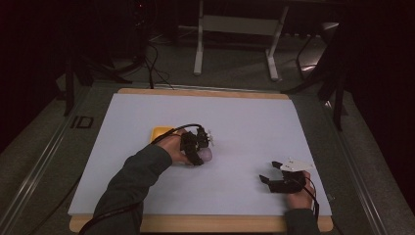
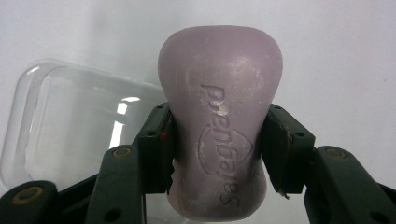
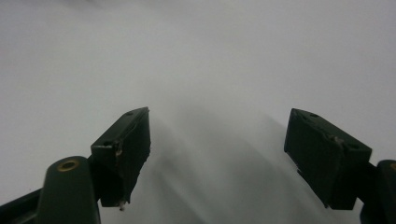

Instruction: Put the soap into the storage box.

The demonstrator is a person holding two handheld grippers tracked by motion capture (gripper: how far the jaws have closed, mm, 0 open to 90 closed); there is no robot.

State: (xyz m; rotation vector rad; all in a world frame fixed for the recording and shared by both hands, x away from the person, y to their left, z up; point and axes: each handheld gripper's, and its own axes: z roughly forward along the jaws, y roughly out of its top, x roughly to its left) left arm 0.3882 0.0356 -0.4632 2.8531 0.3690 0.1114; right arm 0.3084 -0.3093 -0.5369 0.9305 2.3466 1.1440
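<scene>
Item 1: left gripper (image 1: 201, 149), mid-table, held in person's left hand (image 1: 174, 147); jaws clamped on the waist of a purple soap bar (image 2: 219, 135), one pad each side; bar's lower end cut off by frame bottom in left gripper view; embossed lettering on bar reads upside-down, approx. "Safeguard", partly worn; in high view the bar is a small pale lilac patch (image 1: 206, 154) under the gripper, mostly hidden by it; cannot tell whether bar touches the table.

Item 2: clear plastic container (image 2: 70, 126), behind and beside the bar in left gripper view; near edge hidden by the gripper arm; contents, if any, not readable; glare on its surface.

Item 3: yellow object (image 1: 160, 132), just beyond left hand in high view; largely covered by hand and cable; shape uncertain.

Item 4: right gripper (image 1: 270, 172), near-right part of table, well apart from item 1; jaws wide apart, nothing between; grey plate on top; right hand (image 1: 299, 196) partly cut off at frame bottom; in right gripper view (image 3: 217, 154) both pads hang over bare white surface.

Item 5: white table top (image 1: 254, 122) on wooden board; surroundings dark, cables and stand legs dimly visible.
</scene>
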